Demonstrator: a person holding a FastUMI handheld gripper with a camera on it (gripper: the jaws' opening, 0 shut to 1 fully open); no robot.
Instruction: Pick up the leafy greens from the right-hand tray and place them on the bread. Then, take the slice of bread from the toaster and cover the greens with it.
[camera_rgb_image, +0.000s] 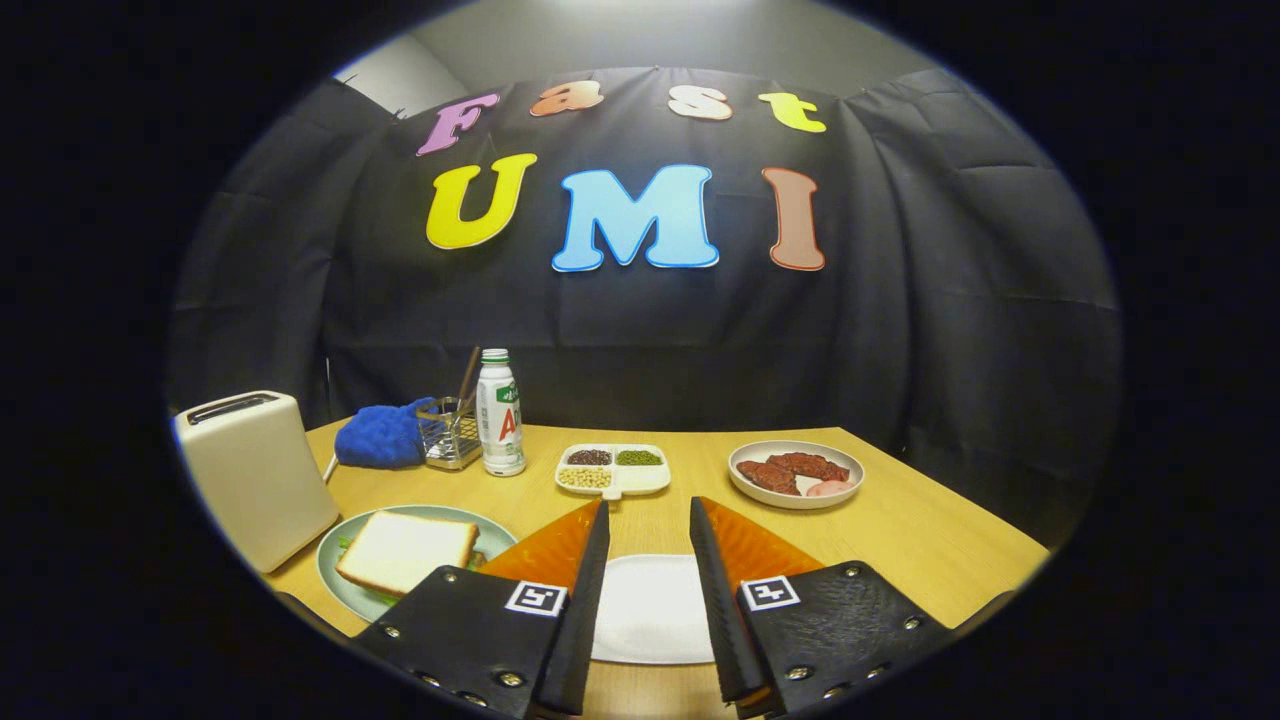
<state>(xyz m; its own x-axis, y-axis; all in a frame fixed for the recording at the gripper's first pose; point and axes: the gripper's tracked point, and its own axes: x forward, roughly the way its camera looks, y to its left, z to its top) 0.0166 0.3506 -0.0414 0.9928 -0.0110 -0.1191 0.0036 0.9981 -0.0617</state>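
Between the spread fingers of the gripper (648, 520), which pinch nothing, a white tray (650, 610) lies on the table (900, 520), bare of greens as far as can be seen. Left of the fingers, a bread slice (405, 550) sits on a pale green plate (495, 535), with green leaf edges (345, 543) peeking from beneath it. Beside the plate stands the toaster (255, 475); I cannot tell whether bread is in its slot. Both placements look done, so the sound move is to lift away clear of the plate, without nudging the stack.
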